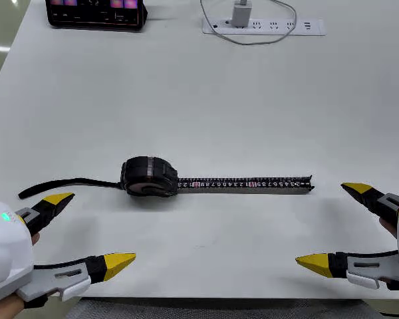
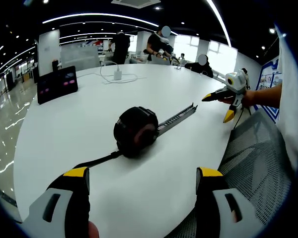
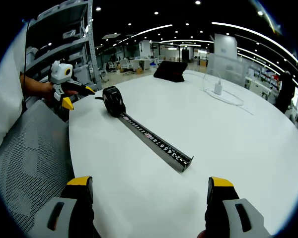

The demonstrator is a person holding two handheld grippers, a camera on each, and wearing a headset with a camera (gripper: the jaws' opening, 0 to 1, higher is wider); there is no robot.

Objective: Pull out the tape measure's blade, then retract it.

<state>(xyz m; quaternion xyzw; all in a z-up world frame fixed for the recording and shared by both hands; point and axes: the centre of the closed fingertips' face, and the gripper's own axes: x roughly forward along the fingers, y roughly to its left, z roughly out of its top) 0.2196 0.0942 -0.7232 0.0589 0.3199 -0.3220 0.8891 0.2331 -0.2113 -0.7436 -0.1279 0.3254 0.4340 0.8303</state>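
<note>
Table (image 1: 186,86) with tape measure (image 1: 148,177) near its front edge, blade (image 1: 246,183) out.
The left gripper (image 1: 101,226) and right gripper (image 1: 320,223) flank the tape measure, well apart from it, jaws spread wide and empty. The blade lies flat on the table, pointing toward the right gripper. A black strap (image 1: 66,184) trails toward the left gripper.

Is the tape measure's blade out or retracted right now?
Out: the blade extends well beyond the tape measure, numbered markings showing.
</note>
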